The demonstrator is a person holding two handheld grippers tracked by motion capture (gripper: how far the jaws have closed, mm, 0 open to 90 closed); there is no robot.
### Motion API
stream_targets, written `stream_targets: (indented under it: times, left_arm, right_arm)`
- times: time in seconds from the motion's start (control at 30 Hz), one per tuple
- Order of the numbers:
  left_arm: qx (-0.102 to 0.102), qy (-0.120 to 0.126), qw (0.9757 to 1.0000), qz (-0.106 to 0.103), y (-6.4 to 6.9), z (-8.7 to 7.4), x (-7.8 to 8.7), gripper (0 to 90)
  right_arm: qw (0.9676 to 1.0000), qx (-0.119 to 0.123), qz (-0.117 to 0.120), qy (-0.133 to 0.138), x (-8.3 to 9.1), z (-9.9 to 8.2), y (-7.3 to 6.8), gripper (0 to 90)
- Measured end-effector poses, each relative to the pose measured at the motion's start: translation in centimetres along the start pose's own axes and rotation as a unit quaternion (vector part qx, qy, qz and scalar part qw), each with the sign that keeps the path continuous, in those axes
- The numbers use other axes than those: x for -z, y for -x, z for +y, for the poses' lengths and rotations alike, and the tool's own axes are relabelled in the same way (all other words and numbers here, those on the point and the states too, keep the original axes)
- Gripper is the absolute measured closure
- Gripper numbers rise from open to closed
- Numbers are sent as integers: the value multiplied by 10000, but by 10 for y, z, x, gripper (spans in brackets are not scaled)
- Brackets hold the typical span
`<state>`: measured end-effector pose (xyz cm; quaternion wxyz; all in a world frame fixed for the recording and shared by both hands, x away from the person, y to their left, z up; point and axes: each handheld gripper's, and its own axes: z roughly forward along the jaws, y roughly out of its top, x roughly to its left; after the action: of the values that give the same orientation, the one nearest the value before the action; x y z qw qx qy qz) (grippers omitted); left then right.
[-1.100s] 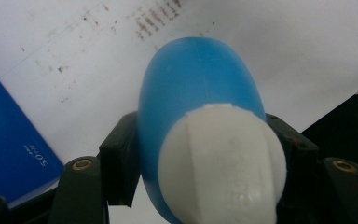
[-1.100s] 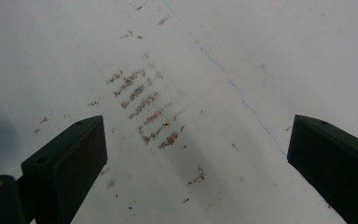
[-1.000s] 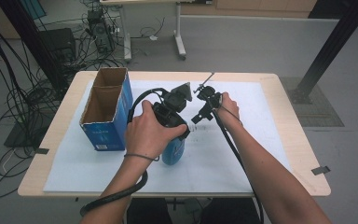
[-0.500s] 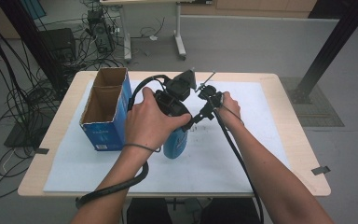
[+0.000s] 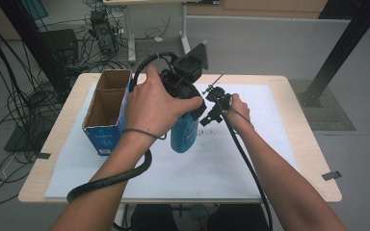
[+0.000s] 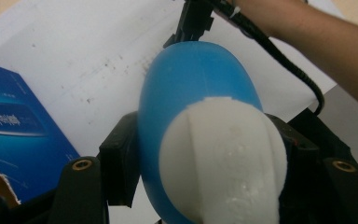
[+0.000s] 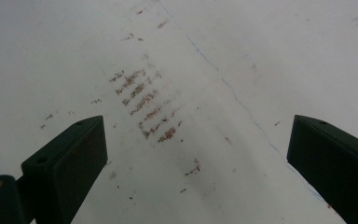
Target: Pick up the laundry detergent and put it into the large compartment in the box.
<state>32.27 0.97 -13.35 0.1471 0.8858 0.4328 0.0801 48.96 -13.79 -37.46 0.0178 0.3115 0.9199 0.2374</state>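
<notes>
Near the left edge of the white sheet (image 5: 231, 168) covering the wooden table (image 5: 313, 159) stands an open-topped blue cardboard box (image 5: 107, 115), split into two empty compartments, apparently ready to receive something. Just right of it, over the middle of the sheet, the left gripper (image 5: 185, 101) holds a rounded blue plastic bottle with a white cap (image 5: 185, 132). In the left gripper view its jaws are clamped on the bottle's (image 6: 193, 107) sides below the cap, carrying it upright; it appears lifted off the sheet, likely for moving to the box. Further right, the right gripper (image 5: 217, 108) points down near the sheet's centre, close beside the bottle. Its jaws stand wide apart with nothing between them, above faint brown scuff marks (image 7: 147, 105), seemingly waiting.
</notes>
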Motion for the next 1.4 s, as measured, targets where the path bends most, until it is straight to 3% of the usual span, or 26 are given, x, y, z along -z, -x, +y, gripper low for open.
stream_targets:
  times: [0.3, 0.57, 0.73, 0.83, 1.13, 1.33, 1.4]
  left_arm:
    - [-8, 114, 9999, -25, 3, 17, 36, 375]
    - [39, 177, 9998, -52, -3, 33, 70, 375]
    - [89, 288, 9995, -45, -5, 46, 102, 375]
    - [151, 381, 9991, -58, -6, 51, 114, 376]
    - [287, 465, 9984, -145, -14, 54, 115, 376]
    - [472, 514, 9975, -73, -31, 53, 115, 376]
    - [611, 552, 9966, -87, -43, 51, 116, 376]
  right_arm:
    - [10000, -19, -19, 49, 3, -1, 1, 43]
    - [10000, -42, -47, 28, 6, -1, 2, 42]
    - [10000, -24, -43, 22, 5, 0, 1, 43]
    - [10000, -43, -43, 37, 5, 1, 1, 43]
    - [10000, -58, -43, 44, 6, 0, 1, 43]
    - [9999, -78, -57, 81, 9, -1, 3, 43]
    - [9999, -93, -62, 86, 10, -1, 4, 43]
